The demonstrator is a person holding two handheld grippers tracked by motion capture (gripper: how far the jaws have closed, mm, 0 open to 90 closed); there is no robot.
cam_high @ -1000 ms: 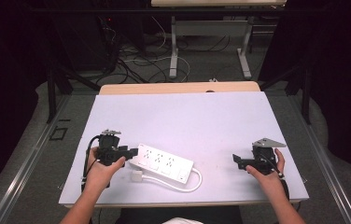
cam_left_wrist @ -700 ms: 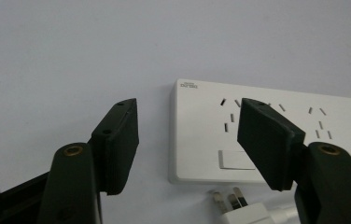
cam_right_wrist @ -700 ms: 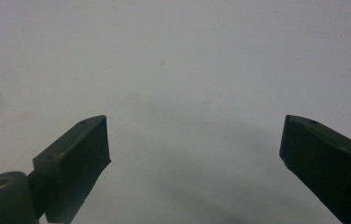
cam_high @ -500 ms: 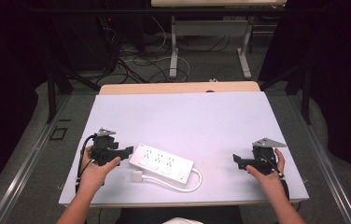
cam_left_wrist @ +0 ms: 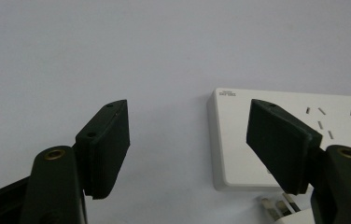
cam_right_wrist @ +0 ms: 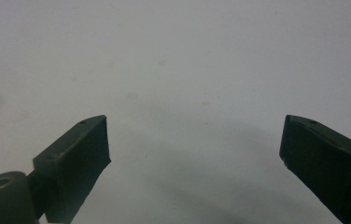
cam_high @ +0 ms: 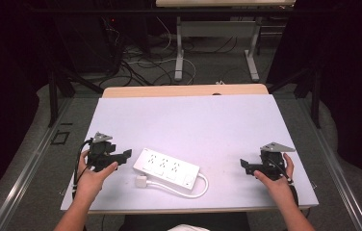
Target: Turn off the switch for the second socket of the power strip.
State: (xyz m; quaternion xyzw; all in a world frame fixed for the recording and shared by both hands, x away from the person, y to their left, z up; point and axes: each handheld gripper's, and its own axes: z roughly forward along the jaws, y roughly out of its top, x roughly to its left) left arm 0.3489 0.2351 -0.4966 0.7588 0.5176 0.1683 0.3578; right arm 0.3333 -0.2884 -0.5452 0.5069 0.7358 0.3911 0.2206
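where the white table [cam_high: 227,125] ends at its far edge, a strip of bare wood [cam_high: 184,90] shows, and past it lies a dim room: grey floor, a tangle of dark cables [cam_high: 135,62] and the pale legs of another desk [cam_high: 217,43]. dark stands flank the table on both sides. the top itself is plain and matte, with a few faint specks seen in the right gripper view.

a white power strip [cam_high: 167,168] lies slantwise on the near left part of the table, its cord [cam_high: 193,190] looping round the near side to the plug [cam_high: 142,182], which rests just beside the strip's left end. in the left gripper view the strip's corner [cam_left_wrist: 239,140] sits ahead on the right, partly behind the right jaw, and the plug's prongs [cam_left_wrist: 276,205] peek out low beside that jaw.

the left gripper [cam_high: 123,155] is held just left of the strip, jaws spread wide and holding nothing, apart from the strip. the right gripper [cam_high: 243,164] rests near the right edge, well apart from the strip, jaws also spread wide over bare table.

compared with a second ago, the left gripper has drawn back leftward from the strip's end, opening a small gap; the right gripper and the strip lie as before.
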